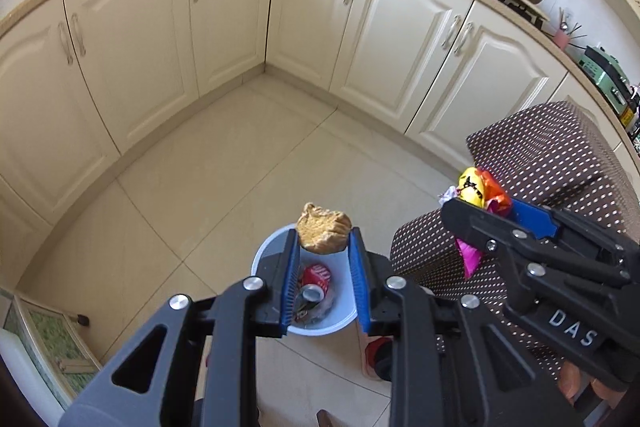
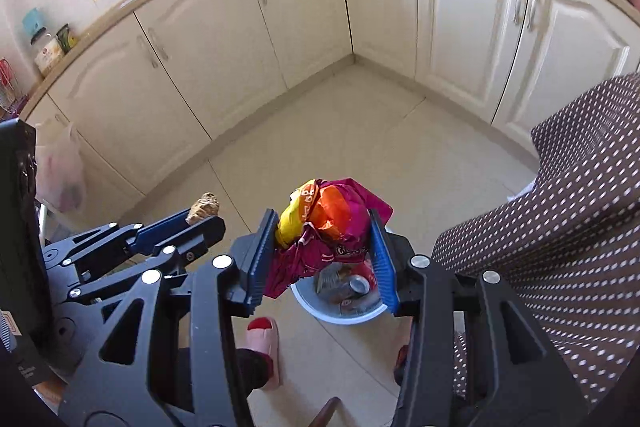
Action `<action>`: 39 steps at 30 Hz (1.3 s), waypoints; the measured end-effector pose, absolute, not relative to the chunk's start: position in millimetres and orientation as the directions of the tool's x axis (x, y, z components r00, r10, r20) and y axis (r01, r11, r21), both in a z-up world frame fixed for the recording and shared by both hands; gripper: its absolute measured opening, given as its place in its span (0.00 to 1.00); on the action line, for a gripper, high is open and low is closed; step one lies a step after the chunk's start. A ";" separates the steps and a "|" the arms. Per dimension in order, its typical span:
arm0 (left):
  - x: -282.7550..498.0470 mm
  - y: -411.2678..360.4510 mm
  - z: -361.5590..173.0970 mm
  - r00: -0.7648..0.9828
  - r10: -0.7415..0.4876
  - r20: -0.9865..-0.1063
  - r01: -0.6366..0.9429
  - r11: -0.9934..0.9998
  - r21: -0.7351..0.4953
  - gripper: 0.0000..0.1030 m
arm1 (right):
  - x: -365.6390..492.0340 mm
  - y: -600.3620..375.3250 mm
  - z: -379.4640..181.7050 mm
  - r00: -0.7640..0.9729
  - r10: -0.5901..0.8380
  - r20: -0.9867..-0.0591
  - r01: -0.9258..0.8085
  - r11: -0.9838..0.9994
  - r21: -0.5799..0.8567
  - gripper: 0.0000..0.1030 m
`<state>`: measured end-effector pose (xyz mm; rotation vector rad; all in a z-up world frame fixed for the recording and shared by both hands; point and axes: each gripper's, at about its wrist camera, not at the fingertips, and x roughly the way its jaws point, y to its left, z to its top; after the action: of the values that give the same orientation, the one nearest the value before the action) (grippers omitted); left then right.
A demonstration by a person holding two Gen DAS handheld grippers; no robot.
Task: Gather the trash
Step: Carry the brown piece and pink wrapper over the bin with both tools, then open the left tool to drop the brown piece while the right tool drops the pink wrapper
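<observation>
my left gripper (image 1: 324, 247) clamps a crumpled brown paper wad (image 1: 323, 233) above the blue bin (image 1: 262, 259); my right gripper (image 2: 322, 247) clamps a crumpled snack wrapper (image 2: 328, 223) beside it; next, i judge, part the fingers over the bin.

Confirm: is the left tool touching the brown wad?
Touching. The left wrist view shows the left tool with both blue pads pressed against the sides of the brown wad, held above the trash bin.

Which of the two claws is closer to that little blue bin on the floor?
Hard to call; perhaps left. The left gripper, holding a brown wad, hangs above the blue bin. The right gripper, clamping a colorful wrapper, hangs above it too.
</observation>
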<state>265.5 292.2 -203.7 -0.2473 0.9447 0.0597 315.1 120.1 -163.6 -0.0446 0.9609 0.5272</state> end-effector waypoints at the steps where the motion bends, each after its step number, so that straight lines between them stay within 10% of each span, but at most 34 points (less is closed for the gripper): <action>1: 266.4 294.1 -209.2 0.580 -0.060 -0.813 -0.160 0.969 -0.186 0.23 | 315.2 121.0 -168.0 0.451 0.405 -0.795 -0.445 0.875 0.192 0.42; 25: 331.3 289.4 -340.2 0.384 -0.142 -0.912 -0.189 0.955 -0.228 0.26 | 365.8 110.3 -301.9 0.310 0.322 -0.895 -0.329 0.919 0.217 0.43; 30: 325.0 293.7 -334.6 0.410 -0.079 -0.909 -0.206 0.962 -0.176 0.54 | 373.2 110.9 -313.5 0.296 0.323 -0.899 -0.321 0.920 0.225 0.43; 39: 315.4 304.7 -316.3 0.455 0.015 -0.891 -0.250 0.962 -0.111 0.60 | 377.2 117.1 -320.7 0.285 0.325 -0.902 -0.321 0.919 0.230 0.43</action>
<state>315.4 304.7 -316.3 -0.2403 1.0894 0.1656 377.2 117.1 -320.7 0.0040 1.2070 0.4325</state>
